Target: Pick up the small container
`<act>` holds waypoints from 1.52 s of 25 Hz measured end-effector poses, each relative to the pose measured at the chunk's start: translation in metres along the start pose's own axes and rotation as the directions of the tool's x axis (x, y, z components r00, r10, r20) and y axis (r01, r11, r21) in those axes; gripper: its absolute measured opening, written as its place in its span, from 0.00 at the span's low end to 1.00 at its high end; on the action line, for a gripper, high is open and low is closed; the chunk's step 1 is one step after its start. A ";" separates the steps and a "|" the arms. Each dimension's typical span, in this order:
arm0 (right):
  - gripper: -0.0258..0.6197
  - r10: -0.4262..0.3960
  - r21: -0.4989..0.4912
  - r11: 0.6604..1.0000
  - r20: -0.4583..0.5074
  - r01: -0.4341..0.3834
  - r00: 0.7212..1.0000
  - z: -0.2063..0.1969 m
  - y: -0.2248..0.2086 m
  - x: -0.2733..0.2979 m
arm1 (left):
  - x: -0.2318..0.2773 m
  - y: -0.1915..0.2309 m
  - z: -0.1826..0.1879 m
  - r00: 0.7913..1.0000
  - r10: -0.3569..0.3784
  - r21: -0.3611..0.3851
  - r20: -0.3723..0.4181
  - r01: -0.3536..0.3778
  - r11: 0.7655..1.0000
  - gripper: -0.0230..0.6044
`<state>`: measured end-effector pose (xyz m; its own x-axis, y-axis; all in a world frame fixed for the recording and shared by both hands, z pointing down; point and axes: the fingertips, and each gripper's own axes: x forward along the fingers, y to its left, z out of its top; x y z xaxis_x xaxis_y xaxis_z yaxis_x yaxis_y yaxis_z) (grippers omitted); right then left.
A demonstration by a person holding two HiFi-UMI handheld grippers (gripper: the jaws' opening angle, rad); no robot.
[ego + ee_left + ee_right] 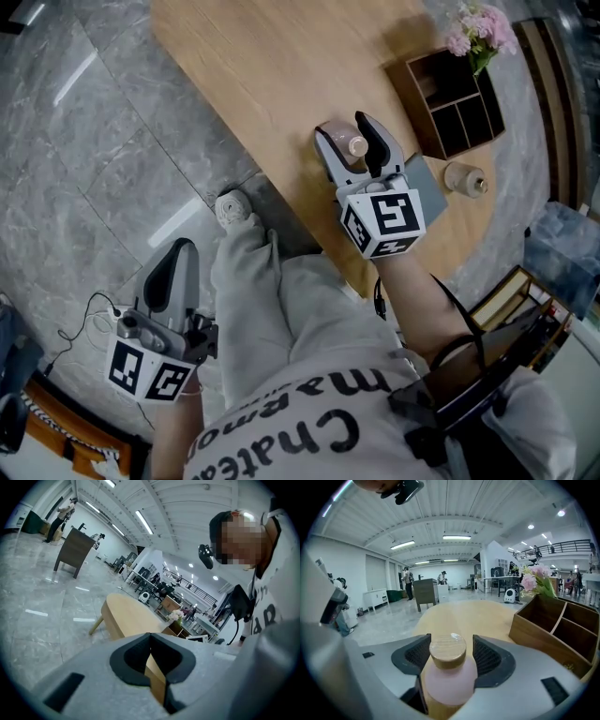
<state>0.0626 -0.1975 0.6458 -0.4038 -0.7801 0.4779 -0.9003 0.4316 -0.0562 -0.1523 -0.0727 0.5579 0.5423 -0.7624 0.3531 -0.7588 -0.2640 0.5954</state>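
Note:
The small container (357,146) is a pale pink bottle with a wooden cap. It stands near the front edge of the wooden table (281,66). My right gripper (347,129) is open, one finger on each side of the bottle. In the right gripper view the small container (449,667) fills the space between the jaws, with small gaps beside its cap. My left gripper (180,248) hangs low by the person's left leg, off the table. In the left gripper view the left gripper (150,637) is shut and holds nothing.
A dark wooden organiser box (455,103) with compartments stands to the right of the bottle, with pink flowers (483,28) behind it. A clear jar (466,178) lies near the table's right edge. The person's legs and foot (234,208) are below the table edge.

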 end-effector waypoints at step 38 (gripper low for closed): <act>0.18 -0.065 -0.039 0.997 -0.020 0.064 0.998 0.016 0.003 0.005 | -0.045 0.006 0.020 0.996 0.083 -0.068 0.027 -0.081 0.994 0.06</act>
<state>0.0551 -0.2070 0.6342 -0.3411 -0.7975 0.4976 -0.9173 0.3980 0.0092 -0.1886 -0.0512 0.5312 0.4676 -0.7974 0.3815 -0.7737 -0.1605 0.6129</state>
